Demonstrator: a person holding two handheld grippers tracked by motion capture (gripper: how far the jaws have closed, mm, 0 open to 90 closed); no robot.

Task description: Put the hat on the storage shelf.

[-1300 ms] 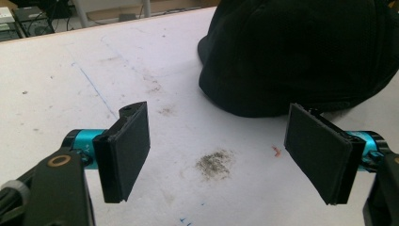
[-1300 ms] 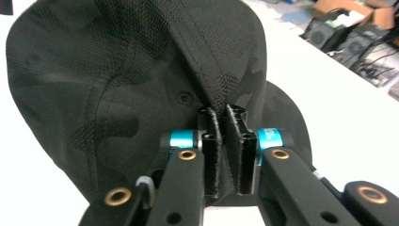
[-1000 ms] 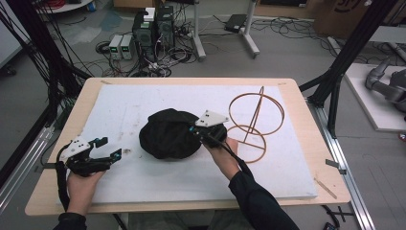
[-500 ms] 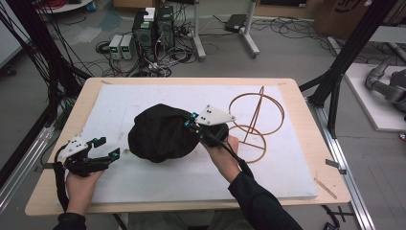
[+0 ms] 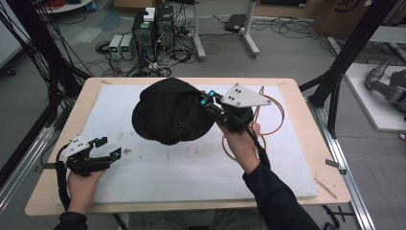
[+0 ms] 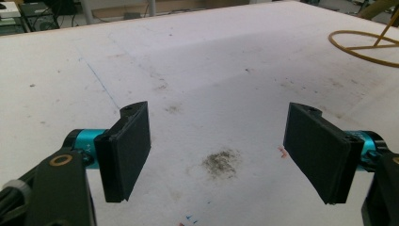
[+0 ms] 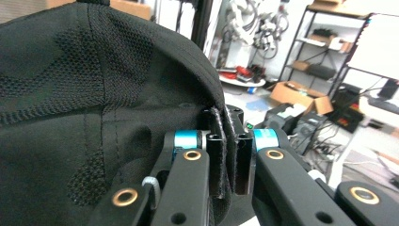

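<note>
A black cap (image 5: 170, 111) hangs in the air above the middle of the white mat (image 5: 191, 163), held at its right edge by my right gripper (image 5: 207, 101). In the right gripper view the jaws are shut on the edge of the black cap (image 7: 94, 94), with my right gripper (image 7: 228, 160) pinching a fold of the fabric. A copper wire stand (image 5: 268, 115) sits on the mat behind that hand, partly hidden; its ring (image 6: 362, 47) lies at the far right in the left gripper view. My left gripper (image 5: 106, 149) rests low at the mat's front left, open and empty, and its jaws (image 6: 221, 150) stand wide apart over a dirty smudge.
The wooden table (image 5: 306, 120) frames the mat. Black frame posts (image 5: 344, 62) rise at both sides. Computer boxes and cables (image 5: 153, 28) lie on the floor beyond the far edge.
My right gripper has lifted the cap off the mat, up and a little away from me. The left gripper has stayed in place, open.
</note>
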